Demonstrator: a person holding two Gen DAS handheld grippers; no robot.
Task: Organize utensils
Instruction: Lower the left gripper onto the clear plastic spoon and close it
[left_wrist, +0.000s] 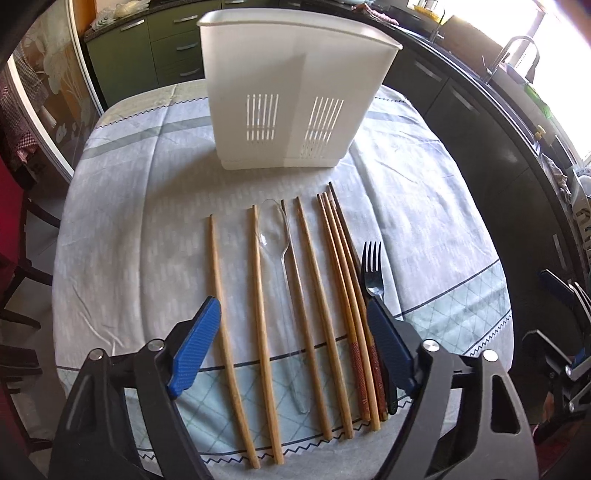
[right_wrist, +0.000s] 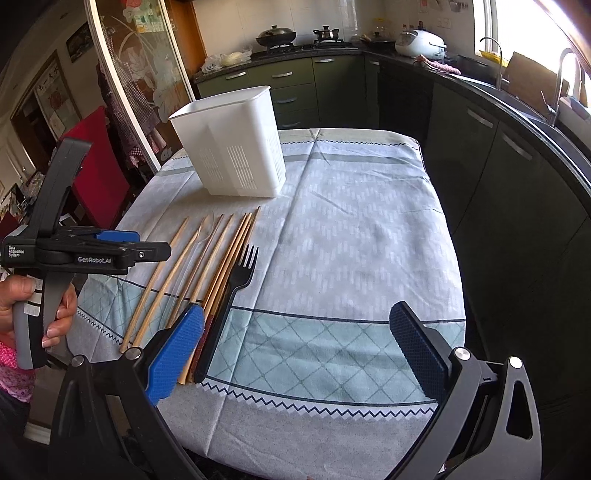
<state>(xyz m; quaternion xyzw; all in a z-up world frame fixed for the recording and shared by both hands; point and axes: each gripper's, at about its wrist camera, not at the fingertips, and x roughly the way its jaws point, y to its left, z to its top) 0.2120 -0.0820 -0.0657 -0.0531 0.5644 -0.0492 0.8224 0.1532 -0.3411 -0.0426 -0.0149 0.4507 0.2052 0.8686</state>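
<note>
On tablecloth (left_wrist: 147, 206): wooden chopsticks (left_wrist: 258, 332), clear spoon (left_wrist: 275, 236), black fork (left_wrist: 373, 269); both grippers' fingers (left_wrist: 195, 347) wide.

Daylight pours in from the window (right_wrist: 532, 33) on the right, totally blown out there. The tablecloth (left_wrist: 406, 221) is bright and evenly lit with soft shadows; heavy fisheye bending and dark vignette at edges, center pretty sharp
</note>
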